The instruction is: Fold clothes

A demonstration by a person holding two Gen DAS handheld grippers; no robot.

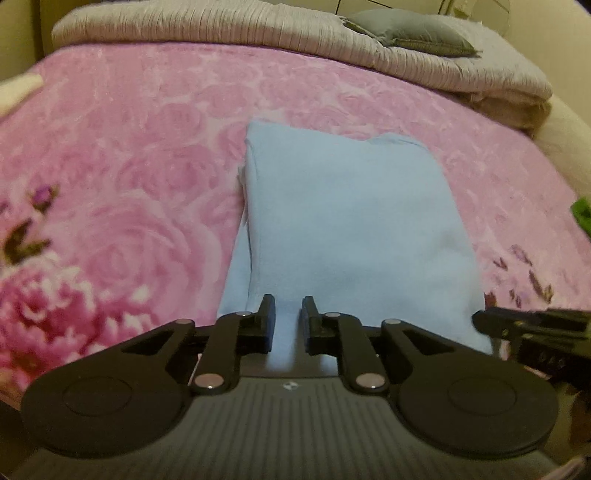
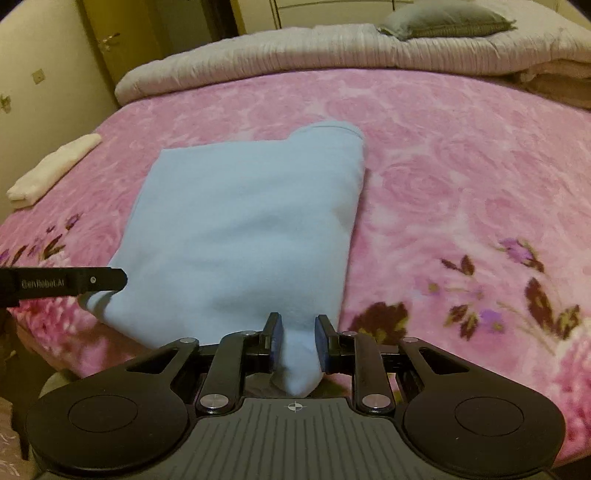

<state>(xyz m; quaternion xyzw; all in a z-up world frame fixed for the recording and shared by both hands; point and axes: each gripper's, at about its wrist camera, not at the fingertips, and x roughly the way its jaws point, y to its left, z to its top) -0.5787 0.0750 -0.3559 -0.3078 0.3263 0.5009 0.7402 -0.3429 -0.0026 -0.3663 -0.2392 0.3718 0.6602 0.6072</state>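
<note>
A light blue garment (image 1: pixel 351 229) lies folded into a long rectangle on the pink floral bed cover; it also shows in the right wrist view (image 2: pixel 243 229). My left gripper (image 1: pixel 288 314) is shut on its near left corner, with cloth between the jaws. My right gripper (image 2: pixel 298 332) is shut on its near right corner, and a bunch of blue cloth hangs down between its fingers (image 2: pixel 275 332). Each gripper shows at the edge of the other's view: the right gripper (image 1: pixel 532 325) and the left gripper (image 2: pixel 66 282).
The pink rose bed cover (image 1: pixel 129 155) spans the bed. A grey quilt (image 1: pixel 229 29) and grey pillow (image 1: pixel 410 33) lie at the far end. A folded cream cloth (image 2: pixel 55 166) lies at the left edge. Something green (image 1: pixel 581 214) is at the right edge.
</note>
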